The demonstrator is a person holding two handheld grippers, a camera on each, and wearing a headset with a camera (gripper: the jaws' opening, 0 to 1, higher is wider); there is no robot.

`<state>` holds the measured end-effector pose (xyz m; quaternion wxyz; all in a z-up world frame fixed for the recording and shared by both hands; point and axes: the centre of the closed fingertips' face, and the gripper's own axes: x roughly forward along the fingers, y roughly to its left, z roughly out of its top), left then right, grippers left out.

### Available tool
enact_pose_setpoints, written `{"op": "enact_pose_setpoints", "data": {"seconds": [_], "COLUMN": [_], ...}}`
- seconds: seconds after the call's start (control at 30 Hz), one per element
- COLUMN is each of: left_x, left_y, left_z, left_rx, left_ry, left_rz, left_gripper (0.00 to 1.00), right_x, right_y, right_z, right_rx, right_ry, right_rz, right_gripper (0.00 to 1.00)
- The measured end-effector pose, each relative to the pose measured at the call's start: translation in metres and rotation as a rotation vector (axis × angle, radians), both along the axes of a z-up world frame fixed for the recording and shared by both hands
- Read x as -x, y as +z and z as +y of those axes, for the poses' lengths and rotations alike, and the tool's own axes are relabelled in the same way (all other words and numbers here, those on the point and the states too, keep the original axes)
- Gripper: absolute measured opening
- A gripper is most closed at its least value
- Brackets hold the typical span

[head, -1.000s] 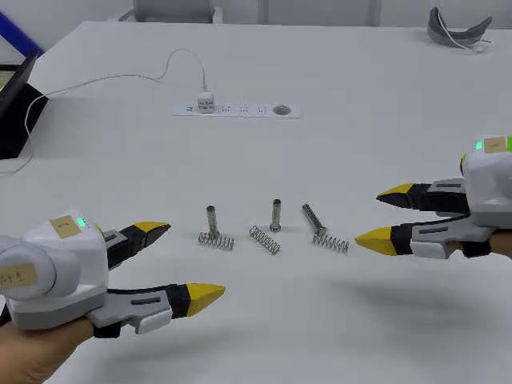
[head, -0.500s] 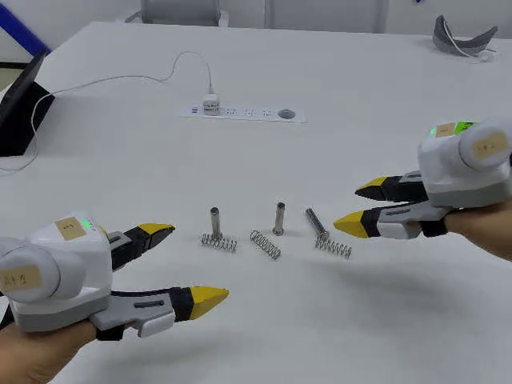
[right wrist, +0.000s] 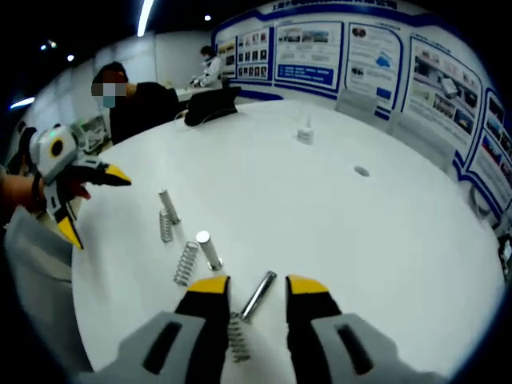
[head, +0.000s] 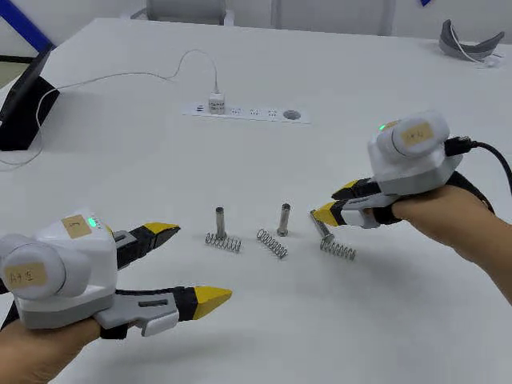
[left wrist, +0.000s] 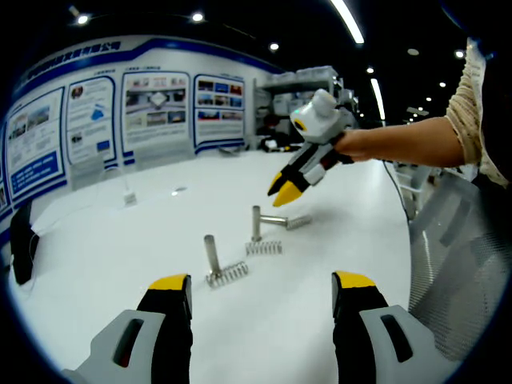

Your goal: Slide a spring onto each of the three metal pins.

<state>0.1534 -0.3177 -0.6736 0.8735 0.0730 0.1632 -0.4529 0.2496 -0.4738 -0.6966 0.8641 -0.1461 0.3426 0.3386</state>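
While the left gripper (head: 199,262) hangs where it was, low at the near left, jaws spread wide and empty, the right gripper (head: 330,203) has swung in from the right edge and come down to the right pin (head: 322,229). Its yellow tips now sit just over that pin's far end. Jaws parted, narrower than a second ago, gripping nothing. In the right gripper view the pin lies on the line between the two jaws.

Reading: the right pin is the first target, probably to be lifted or stood up. No threading has begun; no pin carries a spring.

Pins: three short, shiny steel rods in a row on the white table (head: 384,96).
- left pin (head: 220,220): upright
- middle pin (head: 284,218): upright
- right pin: lying on its side, slanted away

Springs: small coils of thin wire, all flat on the table, one near each pin.
- left spring (head: 223,242): at the left pin's foot
- middle spring (head: 272,243): angled, just beside the middle pin
- right spring (head: 338,250): just near of the fallen pin, under the right gripper

Thin and light, so likely to roll or squash under a hard pinch
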Motion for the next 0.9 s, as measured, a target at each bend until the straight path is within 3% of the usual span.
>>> {"op": "enact_pose_setpoints", "data": {"seconds": [0.5,0.9], "left_x": [-0.001,-0.001], "left_y": [-0.003,-0.006], "left_z": [0.000,0.001], "left_rx": [0.005,0.001], "left_ry": [-0.006,-0.001], "left_rz": [0.011,0.020], "left_gripper": [0.71,0.70], "right_x": [-0.015,-0.018], "right_y": [-0.033,-0.043], "right_z": [0.000,-0.006], "right_rx": [0.047,0.068], "right_ry": [-0.109,-0.106], "right_rz": [0.105,0.125], "right_gripper": [0.20,0.17]}}
